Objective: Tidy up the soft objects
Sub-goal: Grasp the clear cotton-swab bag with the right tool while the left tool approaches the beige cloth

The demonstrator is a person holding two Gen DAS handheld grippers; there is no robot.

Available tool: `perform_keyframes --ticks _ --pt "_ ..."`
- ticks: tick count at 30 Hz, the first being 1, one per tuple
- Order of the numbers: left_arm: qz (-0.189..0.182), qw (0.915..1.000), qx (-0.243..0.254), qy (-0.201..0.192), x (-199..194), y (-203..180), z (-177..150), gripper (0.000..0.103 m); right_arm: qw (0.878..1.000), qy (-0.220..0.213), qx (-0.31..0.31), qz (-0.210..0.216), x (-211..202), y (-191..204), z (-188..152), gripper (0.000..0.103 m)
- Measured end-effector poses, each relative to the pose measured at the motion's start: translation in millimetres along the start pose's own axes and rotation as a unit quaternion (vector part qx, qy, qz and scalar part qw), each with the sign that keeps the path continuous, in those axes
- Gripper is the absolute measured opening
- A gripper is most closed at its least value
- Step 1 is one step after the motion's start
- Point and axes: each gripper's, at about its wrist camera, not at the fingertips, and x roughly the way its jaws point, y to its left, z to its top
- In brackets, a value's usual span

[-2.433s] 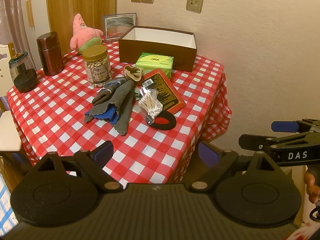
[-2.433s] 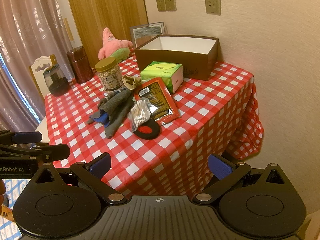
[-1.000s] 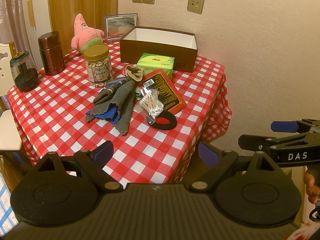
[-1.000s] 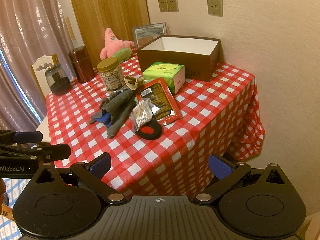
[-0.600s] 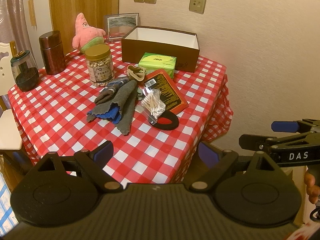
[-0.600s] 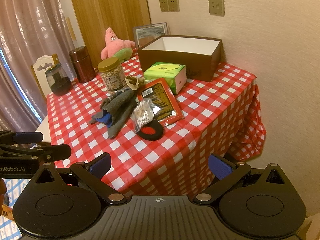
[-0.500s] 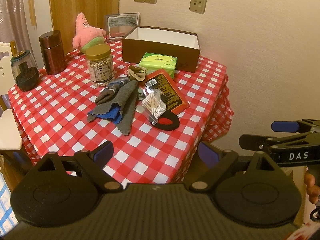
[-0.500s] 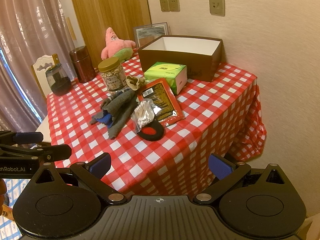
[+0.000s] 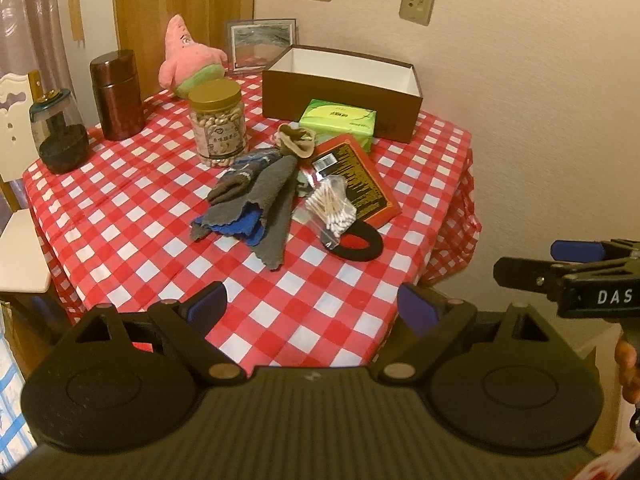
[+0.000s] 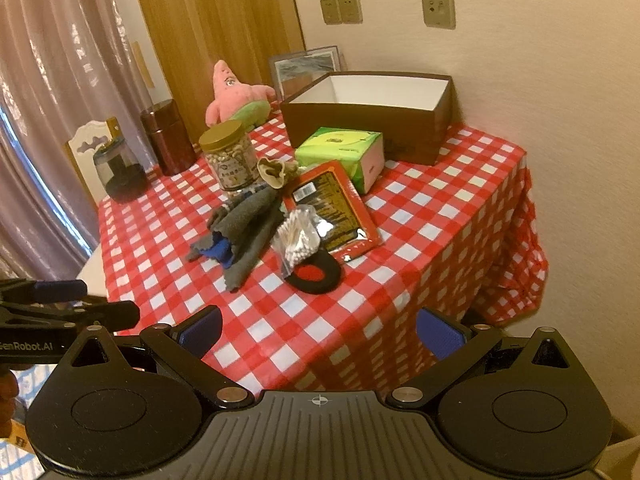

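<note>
On the red-checked table lies a heap of grey and blue cloths [image 9: 260, 204] [image 10: 244, 232], with a rolled beige sock [image 9: 296, 140] [image 10: 274, 172] at its far end. A pink starfish plush [image 9: 188, 62] [image 10: 234, 98] sits at the back. An open brown box [image 9: 340, 84] [image 10: 368, 116] stands against the wall, white inside. My left gripper [image 9: 313, 308] is open and empty before the table's near edge. My right gripper [image 10: 320, 332] is open and empty too, short of the table's near corner. Each shows at the edge of the other's view.
Near the cloths lie a bag of cotton swabs [image 9: 332, 208], a black ring [image 9: 356, 244], a red packet [image 9: 352, 176] and a green tissue pack [image 9: 338, 120]. A nut jar [image 9: 218, 128], brown canister [image 9: 116, 94] and glass jar [image 9: 58, 136] stand left. A white chair [image 9: 16, 92] stands beyond.
Both views have drifted slightly, so the table sits a little to the right in them. Nothing on the table has moved. Both grippers stay open.
</note>
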Motion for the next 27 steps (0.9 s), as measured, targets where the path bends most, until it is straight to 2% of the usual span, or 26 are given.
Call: perform_keyframes --ticks 8,16,23,27 --pt "0.005 0.9999 -0.006 0.008 21 19 1 0.089 1.0 -0.01 -0.008 0.013 24 -1 6 0.102" --pt "0.016 0.9996 -0.017 0.018 47 35 2 0.084 0.999 -0.005 -0.036 0.035 62 -1 11 0.091" --pt "0.016 0.9991 -0.024 0.031 71 37 6 0.084 0.998 0.006 -0.055 0.042 91 -10 18 0.083" --pt "0.021 0.9988 -0.031 0.032 86 35 13 0.084 0.996 0.016 -0.067 0.054 114 -16 30 0.075"
